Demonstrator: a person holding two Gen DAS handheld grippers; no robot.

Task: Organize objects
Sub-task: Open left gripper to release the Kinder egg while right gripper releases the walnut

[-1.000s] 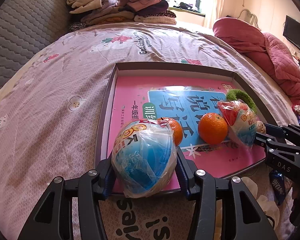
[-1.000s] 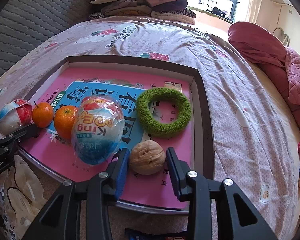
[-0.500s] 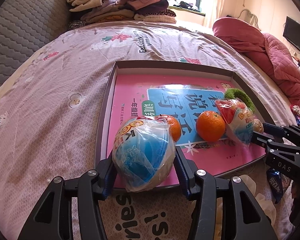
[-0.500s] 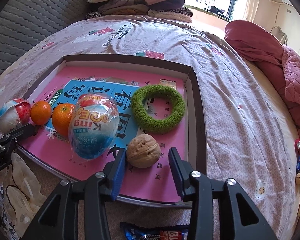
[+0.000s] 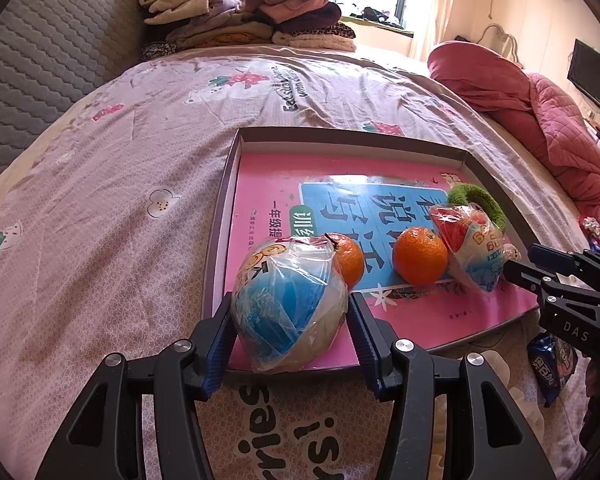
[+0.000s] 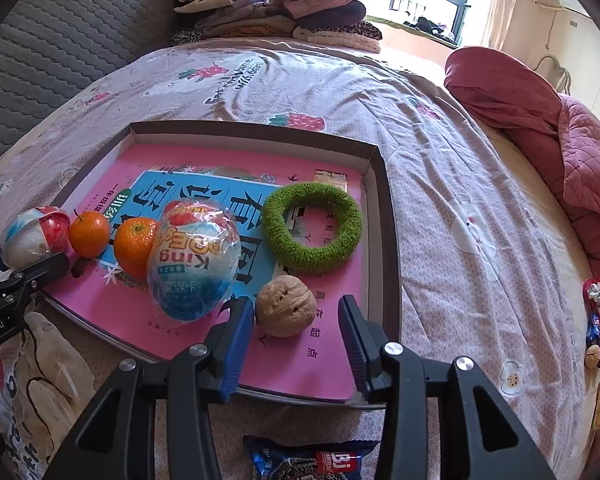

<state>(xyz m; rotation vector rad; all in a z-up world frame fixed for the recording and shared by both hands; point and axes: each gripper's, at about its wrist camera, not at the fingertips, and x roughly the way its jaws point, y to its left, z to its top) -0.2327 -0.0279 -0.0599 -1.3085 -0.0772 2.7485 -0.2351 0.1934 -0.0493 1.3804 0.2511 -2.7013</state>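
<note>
I am letting go. My left gripper [image 5: 290, 332] has just been opening around the egg [image 5: 288, 304]; my right gripper [image 6: 296, 332] has just been opening, freeing the walnut [image 6: 285, 305]. Next I back out toward six o'clock.

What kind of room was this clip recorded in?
Most likely a bedroom in a home: the tray sits on a bed with a printed sheet, folded clothes are stacked by a quilted headboard, and a pink quilt lies bunched alongside.

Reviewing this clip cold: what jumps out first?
A shallow tray on the bed holds a row: wrapped toy egg between the left gripper pads, two tangerines, another wrapped egg, a green ring. The right gripper is open around a walnut.
</note>
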